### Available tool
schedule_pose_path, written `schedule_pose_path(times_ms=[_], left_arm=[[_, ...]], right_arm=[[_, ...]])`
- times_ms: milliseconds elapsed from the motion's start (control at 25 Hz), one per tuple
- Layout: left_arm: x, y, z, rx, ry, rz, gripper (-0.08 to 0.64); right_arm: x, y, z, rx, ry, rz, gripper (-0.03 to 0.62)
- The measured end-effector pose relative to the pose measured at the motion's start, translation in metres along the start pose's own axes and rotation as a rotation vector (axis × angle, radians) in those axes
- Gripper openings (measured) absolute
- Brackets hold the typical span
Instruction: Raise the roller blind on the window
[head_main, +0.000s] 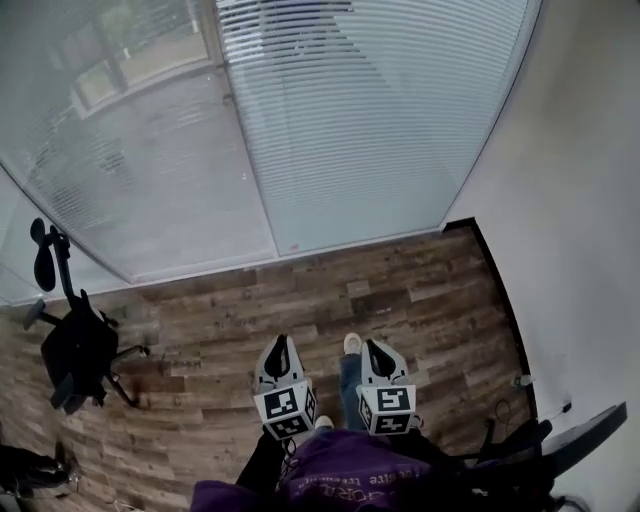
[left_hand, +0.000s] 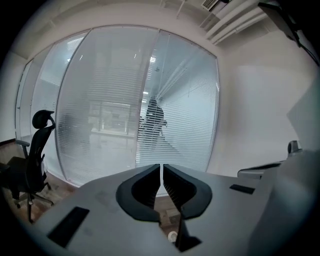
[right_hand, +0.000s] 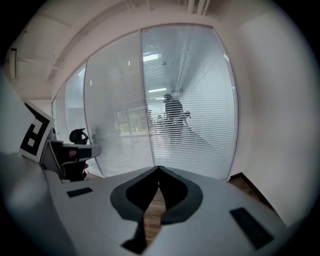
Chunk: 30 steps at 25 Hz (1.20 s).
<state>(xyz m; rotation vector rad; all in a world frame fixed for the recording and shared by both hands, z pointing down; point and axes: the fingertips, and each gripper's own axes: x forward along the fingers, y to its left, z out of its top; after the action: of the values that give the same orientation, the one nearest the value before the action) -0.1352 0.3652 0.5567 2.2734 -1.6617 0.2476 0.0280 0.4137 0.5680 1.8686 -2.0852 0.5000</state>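
Before the blind (head_main: 380, 120), left gripper (head_main: 278, 345) beside right gripper (head_main: 375, 348), closed, nose-down.

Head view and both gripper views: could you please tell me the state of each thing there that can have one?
Blind: fully lowered, slats reach down to the floor.
Left tool: shut, nothing between its jaws.
Right tool: shut, nothing between its jaws.
Chair: upright, unoccupied, by the glass at the left.
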Motion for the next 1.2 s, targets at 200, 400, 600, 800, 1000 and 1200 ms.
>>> schedule_pose_path(times_ms=[200, 400, 600, 800, 1000, 1200], left_arm=[[0.126, 0.015, 0.085, 0.010, -0.123, 0.086, 0.002], [0.233, 0.025, 0.171, 0.038, -0.229, 0.174, 0.002], [0.306, 0.046, 0.269, 0.065, -0.326, 0.247, 0.002], [0.363, 0.098, 0.318, 0.125, -0.394, 0.333, 0.026], [0.415, 0.136, 0.354, 0.201, -0.432, 0.363, 0.078], [0.464, 0.179, 0.360, 0.274, -0.370, 0.389, 0.078]], right_arm=[[0.114, -0.042, 0.073, -0.037, -0.032, 0.053, -0.002], [0.200, -0.093, 0.145, -0.082, -0.055, 0.090, -0.002], [0.250, -0.128, 0.208, -0.099, -0.001, 0.072, -0.002], [0.299, -0.129, 0.211, -0.098, 0.009, 0.110, -0.002], [0.350, -0.138, 0.237, -0.084, -0.021, 0.087, -0.002], [0.404, -0.125, 0.265, -0.106, -0.079, 0.085, -0.002]])
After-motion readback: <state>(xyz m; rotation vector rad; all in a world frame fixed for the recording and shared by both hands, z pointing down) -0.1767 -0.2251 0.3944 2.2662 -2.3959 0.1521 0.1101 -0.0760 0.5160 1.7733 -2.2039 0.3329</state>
